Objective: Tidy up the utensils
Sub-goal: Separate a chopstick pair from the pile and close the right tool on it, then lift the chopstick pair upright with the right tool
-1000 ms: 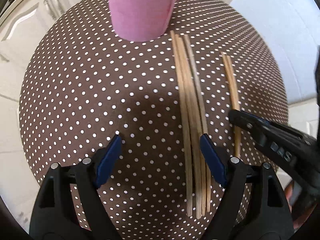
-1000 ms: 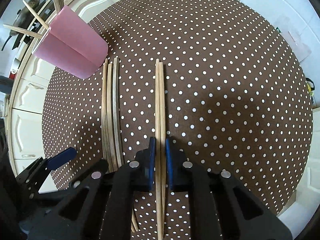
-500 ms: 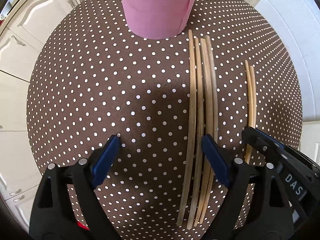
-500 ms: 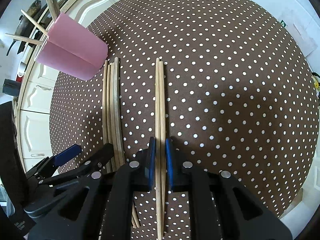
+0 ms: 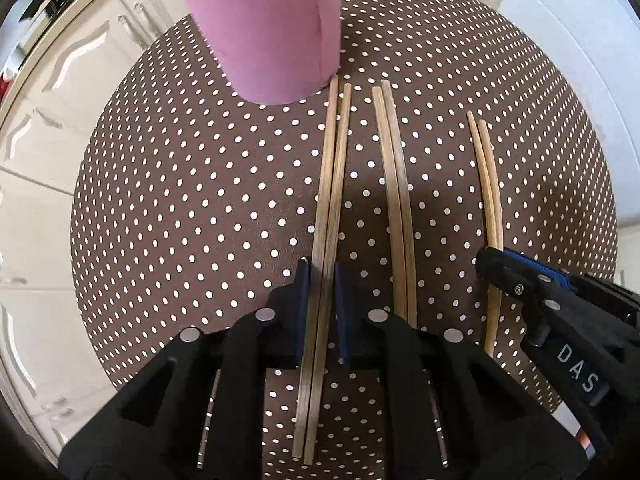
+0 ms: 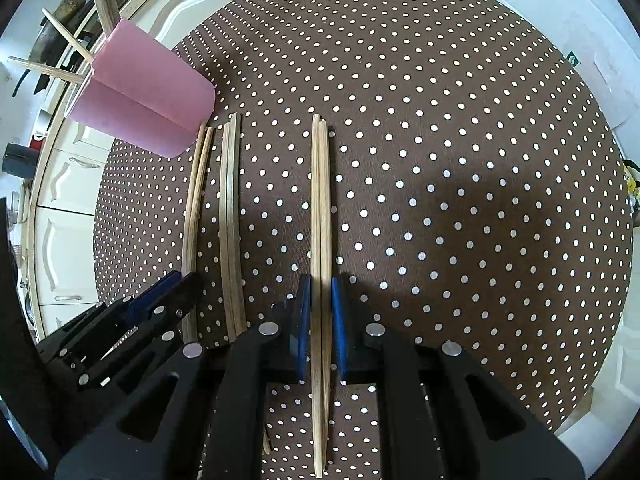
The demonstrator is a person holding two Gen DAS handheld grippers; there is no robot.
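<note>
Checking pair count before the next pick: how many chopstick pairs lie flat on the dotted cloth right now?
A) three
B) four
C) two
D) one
A: three pairs lie side by side: the left pair, the middle pair and the right pair.

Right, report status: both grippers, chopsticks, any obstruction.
Left gripper closing on the pair nearest the pink holder. Right gripper shut on outer pair. Middle pair lying free. Nothing obstructing.

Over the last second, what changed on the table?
The left claw slid sideways over the four bunched chopsticks, is closing on the two nearest the pink holder, and drew that left pair apart from the middle pair. The right claw stayed shut on its pair.
</note>
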